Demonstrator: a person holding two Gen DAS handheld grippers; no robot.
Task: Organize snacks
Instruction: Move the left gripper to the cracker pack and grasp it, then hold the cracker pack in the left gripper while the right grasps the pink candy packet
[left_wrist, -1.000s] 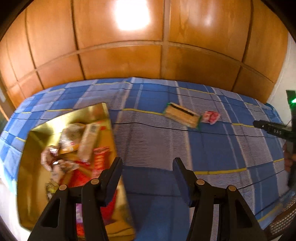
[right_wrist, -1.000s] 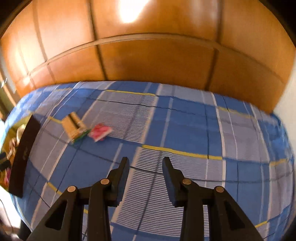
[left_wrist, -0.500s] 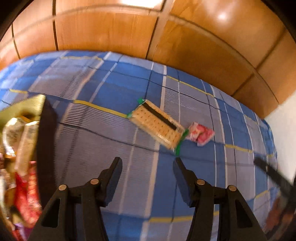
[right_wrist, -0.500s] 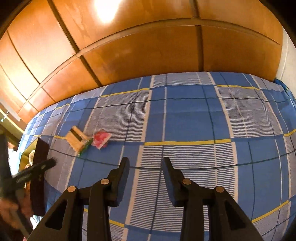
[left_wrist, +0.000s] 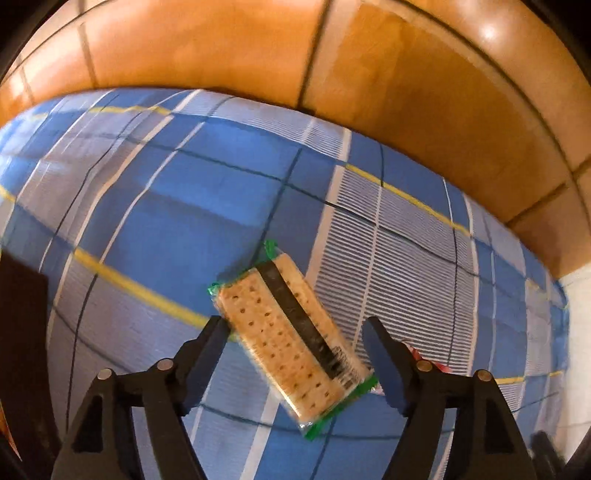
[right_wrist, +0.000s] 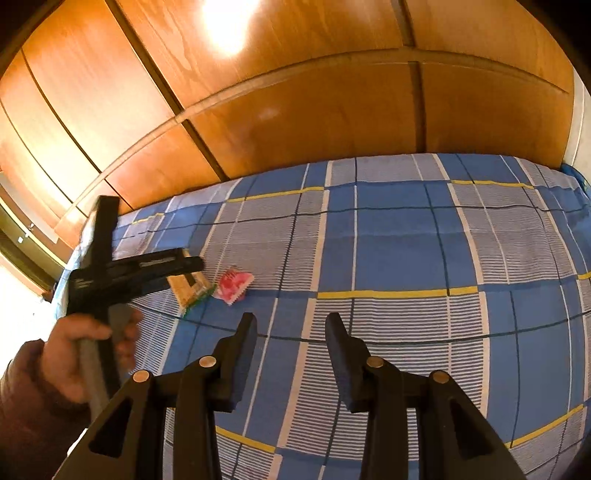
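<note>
You have two loose snacks on the bed (right_wrist: 406, 240): one cracker packet (left_wrist: 291, 341) with green ends, and one small pink packet (right_wrist: 235, 282) just beside it, on its right. You hold two grippers, the left gripper (left_wrist: 295, 325) straddling the cracker packet and the right gripper (right_wrist: 291, 325) well apart from it, each with two black fingers (left_wrist: 207, 347), four in all. One of your hands (right_wrist: 77, 354) shows. Behind the cracker packet stands one wooden wardrobe (right_wrist: 295, 92).
</note>
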